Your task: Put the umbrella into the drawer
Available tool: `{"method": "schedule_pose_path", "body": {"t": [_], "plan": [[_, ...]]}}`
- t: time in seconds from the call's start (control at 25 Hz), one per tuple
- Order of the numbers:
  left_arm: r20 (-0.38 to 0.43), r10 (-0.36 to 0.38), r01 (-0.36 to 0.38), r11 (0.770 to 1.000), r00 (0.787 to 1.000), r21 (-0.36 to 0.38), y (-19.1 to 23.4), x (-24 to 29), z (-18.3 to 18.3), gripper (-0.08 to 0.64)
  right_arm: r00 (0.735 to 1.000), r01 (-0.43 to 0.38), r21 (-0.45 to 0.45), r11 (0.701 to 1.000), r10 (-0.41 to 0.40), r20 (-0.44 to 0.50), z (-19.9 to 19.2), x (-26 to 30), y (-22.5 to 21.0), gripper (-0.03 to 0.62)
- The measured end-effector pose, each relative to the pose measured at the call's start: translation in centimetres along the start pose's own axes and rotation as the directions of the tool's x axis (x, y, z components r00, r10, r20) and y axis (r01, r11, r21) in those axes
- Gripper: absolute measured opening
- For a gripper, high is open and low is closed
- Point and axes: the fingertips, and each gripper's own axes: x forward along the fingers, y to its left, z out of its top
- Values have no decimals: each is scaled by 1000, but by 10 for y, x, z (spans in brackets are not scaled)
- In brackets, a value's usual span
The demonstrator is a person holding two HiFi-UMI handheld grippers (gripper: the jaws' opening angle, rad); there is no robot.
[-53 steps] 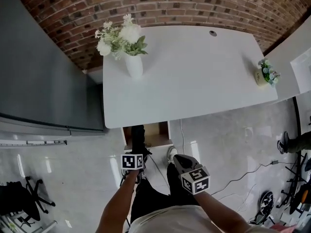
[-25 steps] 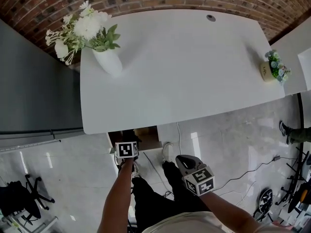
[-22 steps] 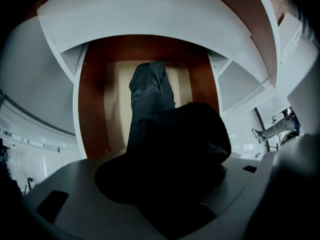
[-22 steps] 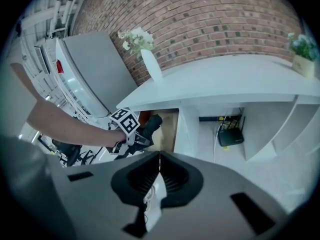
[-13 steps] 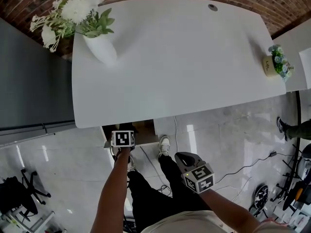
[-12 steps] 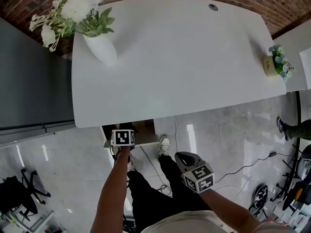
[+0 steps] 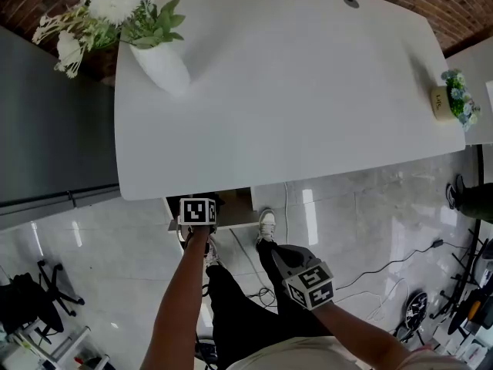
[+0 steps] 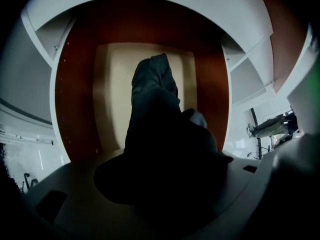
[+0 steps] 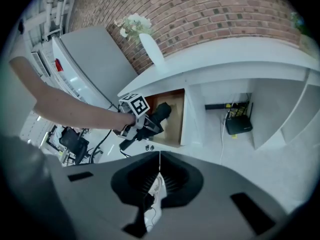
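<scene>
The left gripper [image 9: 148, 122] has its jaws clamped round a dark folded umbrella [image 8: 152, 99]. In the left gripper view the umbrella fills the lower middle of the frame and its far end reaches up over the pale floor of the open drawer [image 8: 107, 104], which is boxed in by red-brown walls. Whether the tip touches the drawer floor I can't tell.

In the head view the drawer shows as a small dark-and-tan opening just under the near edge of the white desk [image 7: 293, 91], left of centre, with the left gripper's marker cube right in front of it.

The right gripper [image 9: 160, 160] sits lower right of that in the head view, well apart from the drawer. Its jaws are pressed together at the tips with nothing pinched between them — a white shoe [image 9: 154, 204] on the pale tiled floor shows through the gap behind them.

On the desk, a white vase [image 7: 163, 64] of white flowers [image 7: 115, 2] stands at the upper left corner, and a small flower pot [image 7: 443, 102] sits at the far right edge. A brick wall [image 9: 215, 14] runs behind the desk — a black router [image 9: 238, 124] sits in the alcove below it, right of the drawer.
</scene>
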Motion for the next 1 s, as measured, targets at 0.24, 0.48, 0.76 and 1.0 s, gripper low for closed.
{"method": "schedule_pose_path", "body": {"t": [0.24, 0.48, 0.76, 1.0], "plan": [[-42, -31, 30, 999, 999, -15, 2, 7, -3, 266, 1000, 4, 10, 1000, -4, 14, 8, 10, -8, 17], [-51, -40, 39, 999, 998, -20, 5, 11, -5, 281, 1000, 13, 22, 1000, -13, 7, 7, 18, -16, 16], [-78, -53, 50, 998, 996, -35, 5, 16, -8, 281, 1000, 12, 27, 1000, -13, 20, 13, 30, -18, 17], [-61, -31, 31, 1000, 998, 0, 6, 15, -5, 281, 1000, 8, 28, 1000, -8, 27, 15, 31, -16, 17]]}}
